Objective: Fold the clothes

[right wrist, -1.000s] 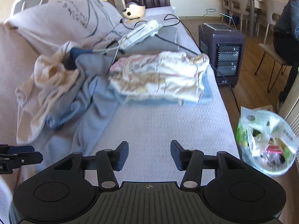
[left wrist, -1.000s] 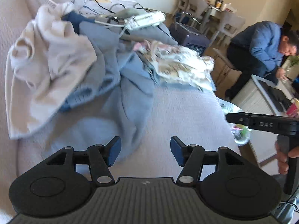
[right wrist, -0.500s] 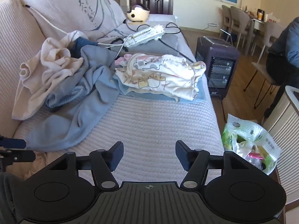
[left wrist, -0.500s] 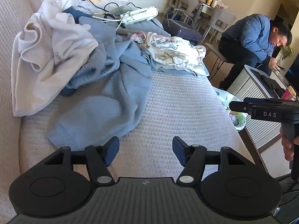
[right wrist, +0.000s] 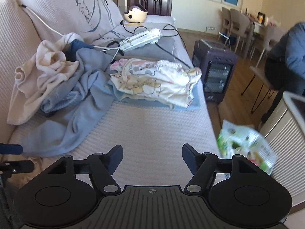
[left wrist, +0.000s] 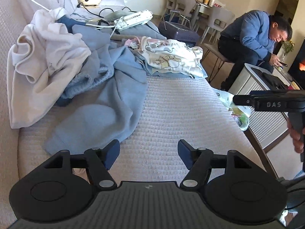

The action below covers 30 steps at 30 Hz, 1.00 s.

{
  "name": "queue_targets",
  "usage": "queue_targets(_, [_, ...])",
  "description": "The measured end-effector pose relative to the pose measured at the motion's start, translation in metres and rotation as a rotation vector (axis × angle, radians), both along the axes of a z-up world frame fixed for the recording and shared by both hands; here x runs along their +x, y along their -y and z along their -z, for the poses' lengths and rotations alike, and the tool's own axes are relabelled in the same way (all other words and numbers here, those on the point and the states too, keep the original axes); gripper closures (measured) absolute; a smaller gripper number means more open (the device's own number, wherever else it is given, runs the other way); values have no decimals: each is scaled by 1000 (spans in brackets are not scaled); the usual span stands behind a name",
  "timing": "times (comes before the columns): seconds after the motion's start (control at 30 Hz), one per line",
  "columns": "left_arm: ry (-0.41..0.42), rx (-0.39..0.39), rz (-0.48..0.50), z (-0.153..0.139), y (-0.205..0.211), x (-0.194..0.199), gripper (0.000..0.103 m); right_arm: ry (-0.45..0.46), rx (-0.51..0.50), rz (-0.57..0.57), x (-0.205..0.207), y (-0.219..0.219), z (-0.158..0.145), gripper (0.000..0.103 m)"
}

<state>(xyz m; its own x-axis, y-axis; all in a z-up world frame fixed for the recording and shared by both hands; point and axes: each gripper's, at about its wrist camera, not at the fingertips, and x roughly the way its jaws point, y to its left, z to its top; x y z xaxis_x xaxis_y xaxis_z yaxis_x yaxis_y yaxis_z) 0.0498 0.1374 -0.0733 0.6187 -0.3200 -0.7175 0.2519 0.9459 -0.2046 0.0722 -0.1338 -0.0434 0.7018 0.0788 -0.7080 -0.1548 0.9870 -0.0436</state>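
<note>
A: Ahead of both pairs of fingers and off to their left: the heap of unfolded clothes, with the light blue garment (left wrist: 99, 114) sprawled nearest. Long axis running from the heap by the backrest down toward the fingers, hem end closest

B: Nearer hand?

A: Left gripper (left wrist: 148, 153), by the look of it. Blue hem just ahead of and beside its left finger, not touching. Right gripper (right wrist: 152, 157) further over, the same hem (right wrist: 57, 139) well off to its left, only bare cover straight ahead

B: Fingers?

A: Apart on both, jaws opening, nothing between them

B: Rest of the pile?

A: Cream garment (left wrist: 43, 66) beyond the blue one, further left, bunched against the backrest. Printed garment (right wrist: 154, 82) further ahead and slightly right of the right fingers, apparently already folded, lying on a blue piece

B: Surface?

A: Sofa seat under a pale ribbed cover (left wrist: 181, 114), a wide bare stretch right ahead of both grippers. Probably enough space for spreading the blue one flat

B: Room?

A: Power strip (right wrist: 141, 39) and cables beyond the clothes, heater (right wrist: 215, 72) on the floor past the seat edge to the right, plastic bag (right wrist: 246, 145) close beside the right finger, a seated person (left wrist: 253, 43) far right
</note>
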Motion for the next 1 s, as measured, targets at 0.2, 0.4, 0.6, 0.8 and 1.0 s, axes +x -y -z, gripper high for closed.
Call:
queue_targets(0.2, [-30, 12, -19, 7, -4, 5, 38, -79, 64, -16, 12, 1, 6, 32])
queue_targets(0.4, [-63, 0, -67, 19, -15, 4, 35, -154, 120, -29, 9, -6, 34, 32])
queue_targets(0.6, [-83, 19, -110, 27, -32, 3, 33, -222, 182, 35, 21, -4, 50, 32])
queue_targets(0.8, [-82, 17, -113, 28, -39, 5, 32, -244, 113, 22, 28, -7, 56, 32])
queue_targets(1.0, [-74, 33, -97, 28, -37, 4, 31, -247, 83, 17, 23, -11, 61, 32])
